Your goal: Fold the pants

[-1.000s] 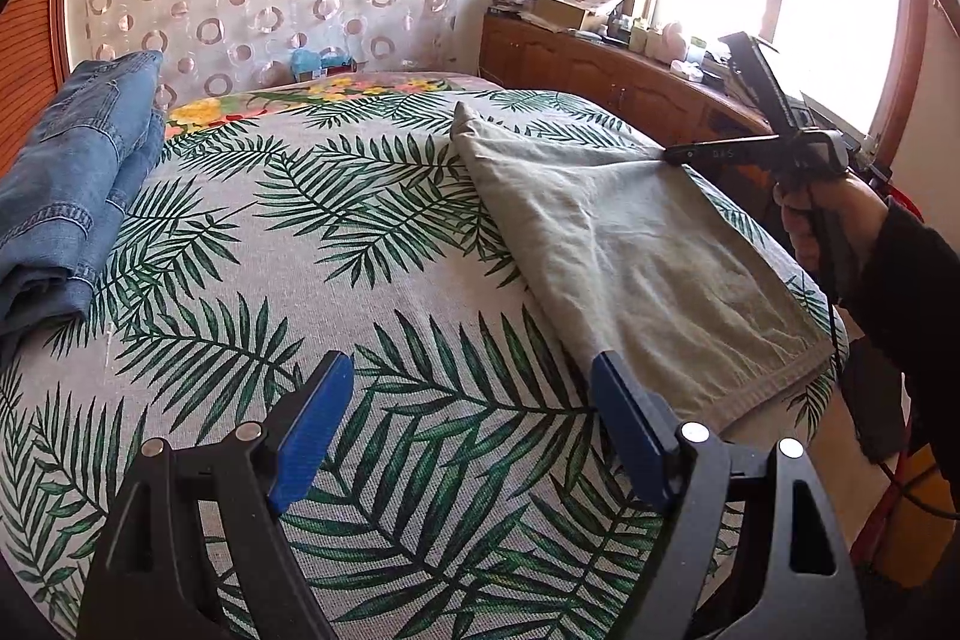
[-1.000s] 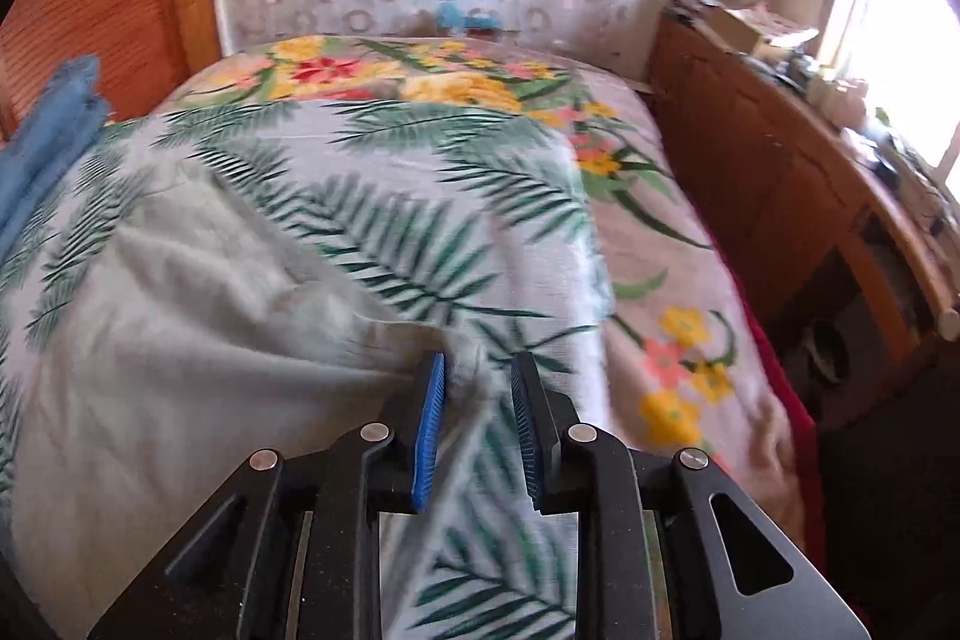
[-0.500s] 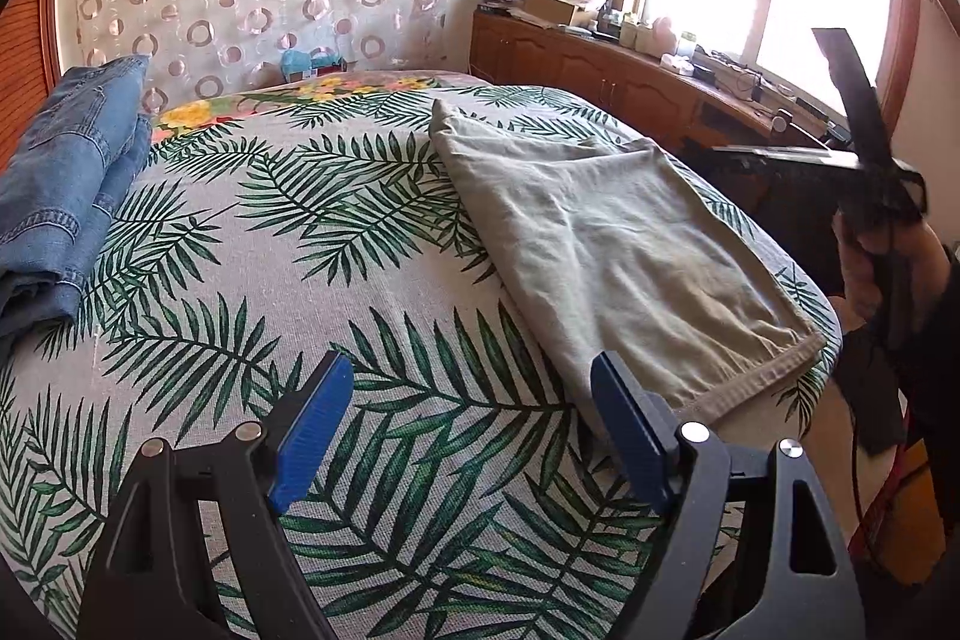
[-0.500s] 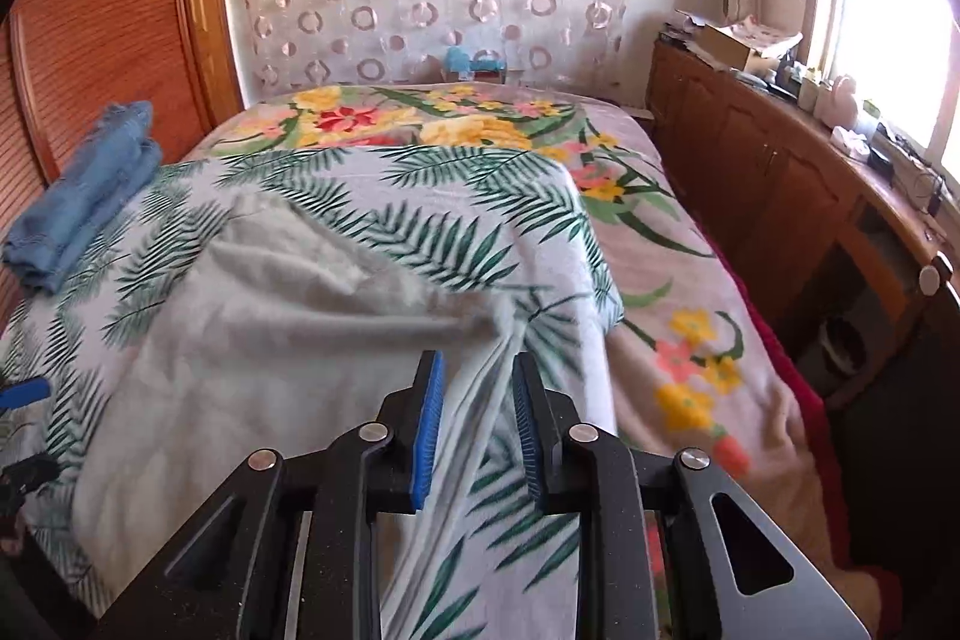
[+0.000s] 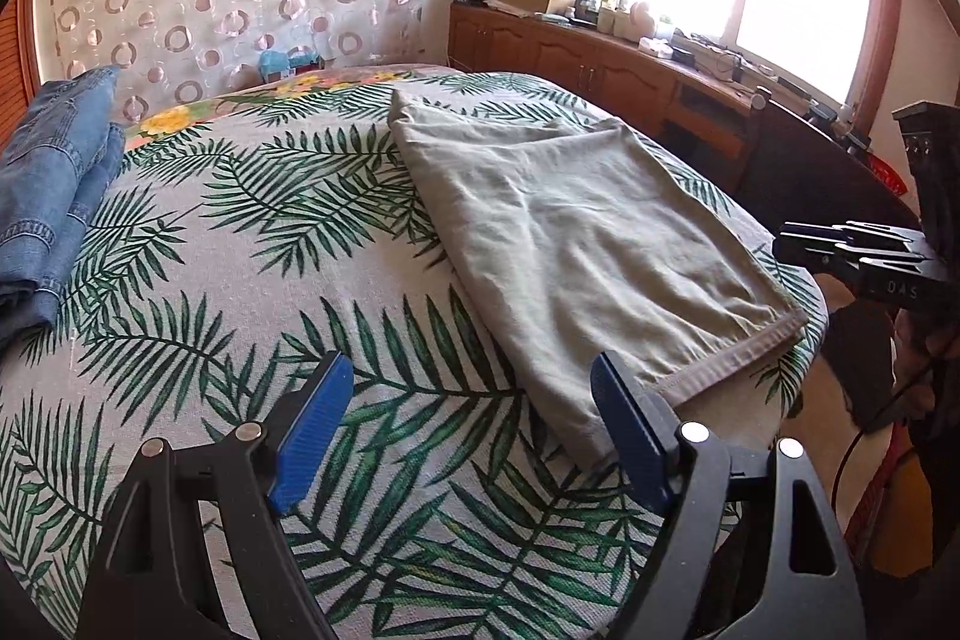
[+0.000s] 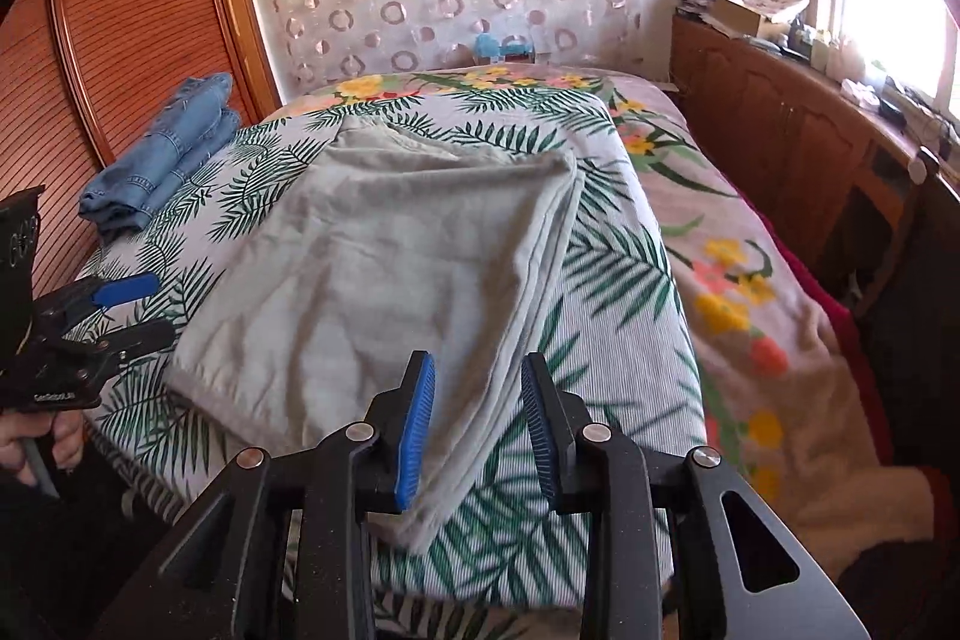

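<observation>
While both claws gape: folded pants (image 6: 384,280).

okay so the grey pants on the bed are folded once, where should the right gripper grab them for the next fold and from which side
Probably the near corner of the grey pants, where the stacked layer edges meet at the bed's front edge. The right gripper is open just above that corner; coming in low from the front would let one finger slide under all layers. The left gripper could take the hemmed corner.

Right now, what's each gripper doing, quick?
Left gripper: open, holding nothing.
Right gripper: open, empty, above the folded grey-green pants.
</observation>
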`<move>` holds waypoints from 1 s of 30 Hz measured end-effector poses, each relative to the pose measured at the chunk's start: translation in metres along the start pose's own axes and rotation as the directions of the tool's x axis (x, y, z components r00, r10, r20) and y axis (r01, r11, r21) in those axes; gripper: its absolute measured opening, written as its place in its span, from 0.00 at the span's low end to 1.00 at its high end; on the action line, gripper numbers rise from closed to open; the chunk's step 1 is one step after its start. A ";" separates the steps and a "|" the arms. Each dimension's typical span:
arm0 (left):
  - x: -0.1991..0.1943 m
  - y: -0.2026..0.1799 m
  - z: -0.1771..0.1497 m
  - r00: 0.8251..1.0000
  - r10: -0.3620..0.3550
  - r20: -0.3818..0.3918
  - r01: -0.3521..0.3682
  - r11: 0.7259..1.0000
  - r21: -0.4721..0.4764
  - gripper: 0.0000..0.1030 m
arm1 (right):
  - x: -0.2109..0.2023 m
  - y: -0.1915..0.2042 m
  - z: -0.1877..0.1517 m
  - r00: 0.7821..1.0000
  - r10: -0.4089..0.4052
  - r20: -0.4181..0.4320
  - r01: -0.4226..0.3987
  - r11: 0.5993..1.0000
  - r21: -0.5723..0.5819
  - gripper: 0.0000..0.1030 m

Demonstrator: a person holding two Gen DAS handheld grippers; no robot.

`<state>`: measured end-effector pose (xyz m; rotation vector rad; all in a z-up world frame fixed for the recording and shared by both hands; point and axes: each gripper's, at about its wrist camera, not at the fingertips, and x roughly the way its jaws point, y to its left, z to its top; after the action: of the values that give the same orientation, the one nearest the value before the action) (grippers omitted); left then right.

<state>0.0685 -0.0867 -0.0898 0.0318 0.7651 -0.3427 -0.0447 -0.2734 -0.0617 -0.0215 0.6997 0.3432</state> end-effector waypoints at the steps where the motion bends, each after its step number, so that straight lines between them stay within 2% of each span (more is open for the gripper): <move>1: 0.001 -0.002 -0.001 1.000 -0.004 -0.005 0.004 1.000 0.006 0.80 | -0.002 -0.002 -0.003 1.000 0.001 -0.003 -0.001 1.000 0.003 0.30; 10: 0.006 -0.015 -0.005 0.999 -0.016 -0.031 0.017 0.999 0.036 0.80 | -0.009 0.018 -0.005 0.998 0.047 -0.045 -0.047 0.999 0.002 0.30; 15: 0.008 -0.015 -0.006 0.999 -0.021 -0.039 0.022 0.999 0.028 0.80 | -0.004 0.021 -0.009 0.996 0.042 -0.074 -0.042 0.999 -0.002 0.30; 16: 0.008 -0.015 -0.007 0.999 -0.021 -0.039 0.022 0.999 0.029 0.80 | -0.004 0.022 -0.009 0.996 0.042 -0.074 -0.042 0.999 -0.006 0.28; 17: 0.008 -0.014 -0.007 0.999 -0.021 -0.038 0.022 0.999 0.029 0.80 | -0.004 0.023 -0.010 0.996 0.041 -0.074 -0.042 0.999 -0.011 0.21; 18: 0.008 -0.015 -0.007 0.999 -0.020 -0.037 0.021 0.999 0.030 0.80 | -0.004 0.024 -0.009 0.996 0.044 -0.075 -0.045 0.999 -0.016 0.09; 22: 0.005 -0.015 -0.006 0.999 -0.025 -0.027 0.026 0.999 0.032 0.80 | -0.015 0.027 -0.011 0.999 0.029 -0.045 -0.030 0.999 -0.031 0.06; 26: 0.003 -0.015 -0.006 0.999 -0.035 -0.020 0.036 0.999 0.034 0.80 | -0.013 0.029 -0.016 0.997 0.034 -0.063 -0.036 0.999 -0.030 0.06; 30: 0.001 -0.019 -0.006 0.998 -0.057 -0.021 0.058 0.998 0.041 0.65 | -0.010 0.031 -0.017 0.998 0.011 -0.064 -0.013 1.000 -0.028 0.07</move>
<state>0.0590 -0.1035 -0.0929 0.0521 0.7794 -0.4132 -0.0722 -0.2494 -0.0656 -0.0554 0.7589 0.3654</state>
